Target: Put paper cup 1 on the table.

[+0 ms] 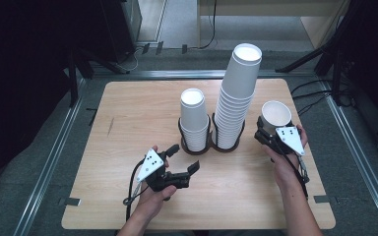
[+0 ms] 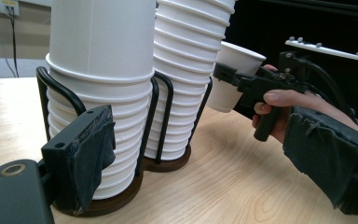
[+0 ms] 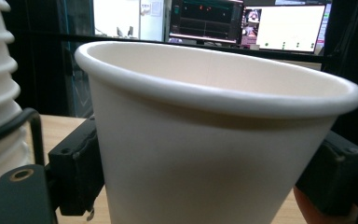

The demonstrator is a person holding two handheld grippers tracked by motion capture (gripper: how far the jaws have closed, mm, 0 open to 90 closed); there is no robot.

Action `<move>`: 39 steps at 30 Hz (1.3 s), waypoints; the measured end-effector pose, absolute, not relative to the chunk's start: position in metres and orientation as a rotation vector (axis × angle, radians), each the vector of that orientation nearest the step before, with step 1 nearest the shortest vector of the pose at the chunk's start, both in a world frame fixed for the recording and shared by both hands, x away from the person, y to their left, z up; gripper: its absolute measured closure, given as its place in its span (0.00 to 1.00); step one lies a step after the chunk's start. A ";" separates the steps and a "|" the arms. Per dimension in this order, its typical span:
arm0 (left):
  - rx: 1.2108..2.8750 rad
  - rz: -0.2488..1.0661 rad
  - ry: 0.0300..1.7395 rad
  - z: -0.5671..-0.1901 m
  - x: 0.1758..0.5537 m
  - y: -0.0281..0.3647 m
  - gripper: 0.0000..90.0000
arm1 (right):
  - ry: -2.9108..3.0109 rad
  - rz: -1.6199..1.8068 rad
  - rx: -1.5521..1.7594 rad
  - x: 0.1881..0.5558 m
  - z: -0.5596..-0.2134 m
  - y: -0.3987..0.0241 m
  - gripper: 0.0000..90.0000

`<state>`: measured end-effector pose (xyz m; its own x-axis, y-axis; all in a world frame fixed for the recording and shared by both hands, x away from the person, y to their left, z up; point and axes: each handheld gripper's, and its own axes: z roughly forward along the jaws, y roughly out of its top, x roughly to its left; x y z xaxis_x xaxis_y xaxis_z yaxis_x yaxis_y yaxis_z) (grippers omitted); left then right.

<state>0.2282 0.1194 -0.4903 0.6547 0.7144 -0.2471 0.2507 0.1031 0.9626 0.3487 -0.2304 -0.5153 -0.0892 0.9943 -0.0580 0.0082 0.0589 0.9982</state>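
So the right gripper (image 1: 270, 133) is clamping a single white paper cup (image 1: 276, 114) by its sides, mouth up, holding it just off the right of the tall stack (image 1: 236, 98) near the table's (image 1: 128, 113) right edge. The left gripper (image 1: 183, 164) is sitting with its jaws spread and nothing in them, in front of the short stack (image 1: 195, 120). Biggest risk I'm seeing: that cup is thin, smooth paper with a rolled rim, so too hard a squeeze is going to dent the wall, and it's tapered, so it could be sliding out of the padded jaws. Also the tall stack is leaning a bit, and the black wire holder (image 1: 211, 140) on its dark round base is only hugging the lower cups, so a bump could be toppling the whole ribbed tower. Table is pale wood grain, pretty slick looking.
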 end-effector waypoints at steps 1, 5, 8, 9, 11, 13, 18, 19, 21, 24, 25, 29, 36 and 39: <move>1.470 0.412 0.853 -0.490 0.228 0.119 0.11 | 1.311 1.225 1.139 0.350 -0.517 -0.231 0.16; 1.471 0.411 0.850 -0.490 0.228 0.120 0.11 | 1.304 1.206 1.173 0.359 -0.522 -0.235 0.16; 1.472 0.411 0.851 -0.490 0.228 0.120 0.11 | 1.300 1.206 1.201 0.362 -0.524 -0.237 0.16; 1.470 0.409 0.852 -0.490 0.228 0.120 0.11 | 1.301 1.205 1.220 0.365 -0.526 -0.239 0.16; 1.471 0.410 0.852 -0.490 0.228 0.120 0.11 | 1.300 1.198 1.220 0.365 -0.527 -0.239 0.16; 1.471 0.408 0.852 -0.490 0.228 0.120 0.11 | 1.303 1.186 1.236 0.367 -0.531 -0.239 0.16; 1.471 0.409 0.849 -0.490 0.228 0.119 0.11 | 1.304 1.173 1.250 0.370 -0.535 -0.238 0.16; 1.471 0.408 0.849 -0.490 0.228 0.119 0.11 | 1.300 1.180 1.263 0.371 -0.536 -0.238 0.16; 1.470 0.409 0.848 -0.490 0.228 0.119 0.11 | 1.297 1.178 1.265 0.372 -0.536 -0.238 0.15; 1.470 0.408 0.850 -0.490 0.228 0.120 0.11 | 1.290 1.176 1.286 0.373 -0.537 -0.238 0.15; 1.469 0.409 0.849 -0.490 0.228 0.120 0.11 | 1.293 1.171 1.288 0.374 -0.538 -0.239 0.15; 1.470 0.409 0.848 -0.490 0.227 0.119 0.11 | 1.288 1.166 1.303 0.374 -0.539 -0.240 0.15; 1.469 0.408 0.848 -0.490 0.227 0.119 0.11 | 1.293 1.164 1.317 0.374 -0.539 -0.240 0.15; 1.470 0.408 0.848 -0.490 0.227 0.120 0.11 | 1.297 1.162 1.321 0.374 -0.539 -0.241 0.14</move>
